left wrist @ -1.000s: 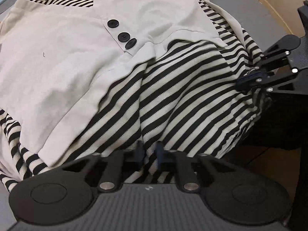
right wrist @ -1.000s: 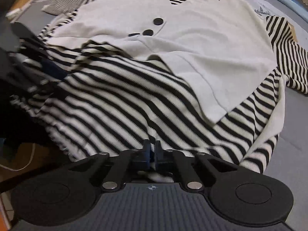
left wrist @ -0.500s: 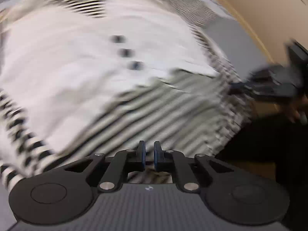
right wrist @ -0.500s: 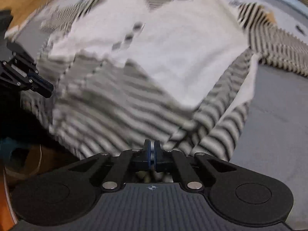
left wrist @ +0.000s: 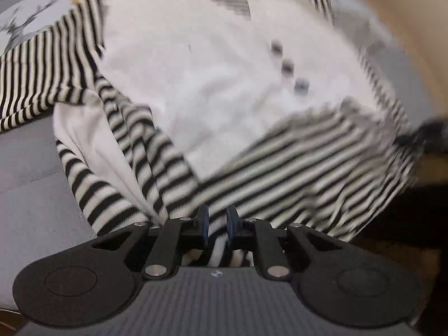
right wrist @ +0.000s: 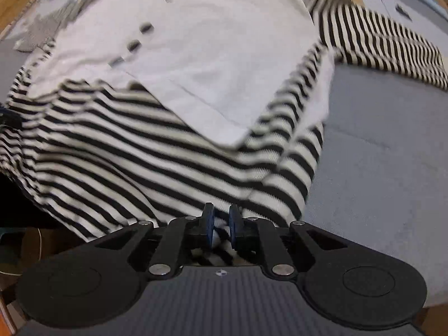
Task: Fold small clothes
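Striped knit of the top overhangs the near edge of the grey surface. The left gripper and right gripper have just been opening slightly, hem between unpressed pads; released now, it could slide off.

1. Left tool: black linkage arms, silver pivot pins, blue-faced fingertips.
2. Right tool: same black build, round side discs, ribbed grey housing.

Black-and-cream striped garment, plain cream front panel, dark buttons, grey surface
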Motion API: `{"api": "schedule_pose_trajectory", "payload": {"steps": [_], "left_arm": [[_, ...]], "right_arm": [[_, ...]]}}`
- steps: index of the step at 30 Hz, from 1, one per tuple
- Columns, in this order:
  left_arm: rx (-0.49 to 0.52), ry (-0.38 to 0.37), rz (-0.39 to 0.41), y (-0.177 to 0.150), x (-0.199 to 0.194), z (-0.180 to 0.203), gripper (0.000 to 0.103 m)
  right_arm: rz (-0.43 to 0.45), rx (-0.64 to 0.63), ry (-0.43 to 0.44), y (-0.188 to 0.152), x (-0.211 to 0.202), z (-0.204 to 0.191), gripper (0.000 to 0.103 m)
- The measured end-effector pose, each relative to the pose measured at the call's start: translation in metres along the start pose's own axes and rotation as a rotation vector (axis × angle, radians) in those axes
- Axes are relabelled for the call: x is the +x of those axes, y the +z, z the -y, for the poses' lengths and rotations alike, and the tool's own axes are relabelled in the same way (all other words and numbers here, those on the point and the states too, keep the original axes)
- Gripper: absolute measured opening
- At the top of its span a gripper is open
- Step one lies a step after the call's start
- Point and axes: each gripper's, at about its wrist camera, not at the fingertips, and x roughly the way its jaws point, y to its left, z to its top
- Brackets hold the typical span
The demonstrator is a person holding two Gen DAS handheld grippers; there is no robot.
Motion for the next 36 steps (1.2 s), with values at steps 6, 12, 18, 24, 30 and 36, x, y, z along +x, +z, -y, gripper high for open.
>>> {"api": "schedule_pose_trajectory", "payload": {"steps": [6, 12, 18, 24, 30, 36], "left_arm": [[-0.018, 0.104, -0.11, -0.002, 0.025, -0.005, 0.015], [-0.181, 0.034, 0.154, 0.009, -0.018, -0.027, 0.046], [-0.34, 0.246, 0.382, 0.025, -0.041, -0.067, 0.05], [-0.415, 0.409, 0.443, 0.046, -0.046, -0.12, 0.053], [-0.601, 0.46, 0.471, 0.047, -0.046, -0.186, 0.07], [-0.761, 0.482, 0.484, 0.038, -0.049, -0.245, 0.07]], "right_arm": [[-0.056, -0.016, -0.065, 0.003, 0.014, -0.006, 0.018], [0.215, 0.033, -0.091, 0.027, -0.019, -0.013, 0.028], [0.462, 0.11, -0.136, 0.055, -0.042, -0.023, 0.037], [0.602, 0.059, -0.2, 0.084, -0.042, -0.051, 0.037], [0.673, -0.054, -0.219, 0.102, -0.036, -0.085, 0.035], [0.681, -0.029, -0.209, 0.118, -0.034, -0.095, 0.035]]}}
